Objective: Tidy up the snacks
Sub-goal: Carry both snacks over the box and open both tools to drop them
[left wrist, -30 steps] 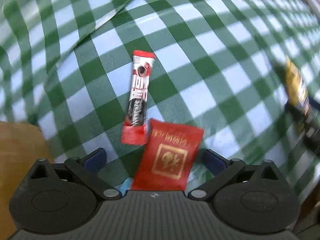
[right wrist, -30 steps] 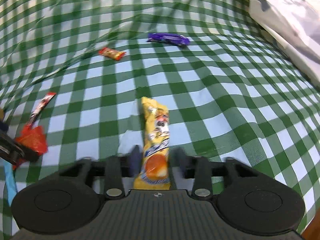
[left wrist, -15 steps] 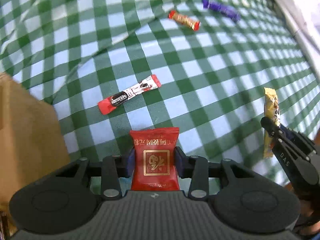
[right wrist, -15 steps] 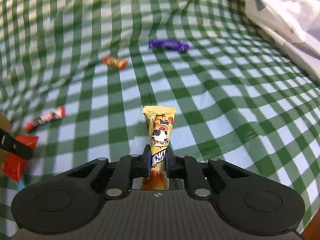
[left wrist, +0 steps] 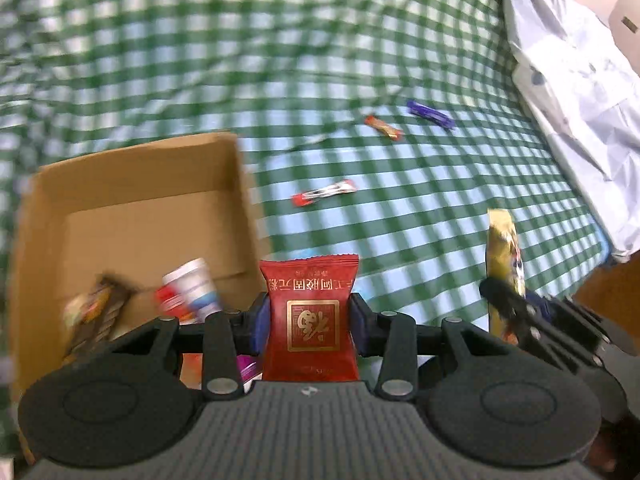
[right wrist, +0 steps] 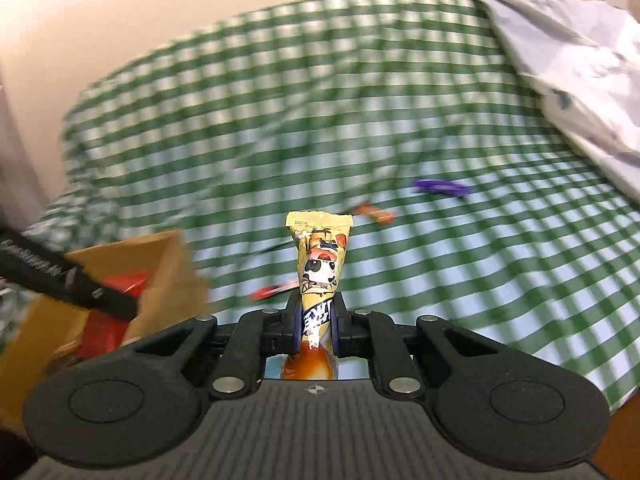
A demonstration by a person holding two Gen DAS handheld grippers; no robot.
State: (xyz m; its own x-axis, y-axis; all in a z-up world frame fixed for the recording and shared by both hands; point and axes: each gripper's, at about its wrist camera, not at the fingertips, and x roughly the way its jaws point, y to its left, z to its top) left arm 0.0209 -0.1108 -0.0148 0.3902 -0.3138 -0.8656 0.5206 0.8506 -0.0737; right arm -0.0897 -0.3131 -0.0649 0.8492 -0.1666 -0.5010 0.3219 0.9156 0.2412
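Observation:
My left gripper (left wrist: 308, 320) is shut on a red snack packet (left wrist: 309, 312) and holds it up beside the right wall of an open cardboard box (left wrist: 132, 184). My right gripper (right wrist: 317, 320) is shut on a yellow cartoon snack packet (right wrist: 320, 260), raised above the green checked cloth; the packet also shows at the right of the left wrist view (left wrist: 504, 248). The box (right wrist: 168, 264) lies to the right gripper's left. A red sachet (left wrist: 324, 193), an orange candy (left wrist: 383, 127) and a purple bar (left wrist: 430, 113) lie on the cloth.
Several snacks lie inside the box, among them a white and red pack (left wrist: 188, 288) and a brown pack (left wrist: 94, 312). A crumpled white plastic bag (left wrist: 576, 92) lies at the right edge of the cloth. A cream wall (right wrist: 120, 12) stands behind.
Both grippers have closed on their packets and lifted them off the cloth. Both have swung left toward the cardboard box, which has come into view.

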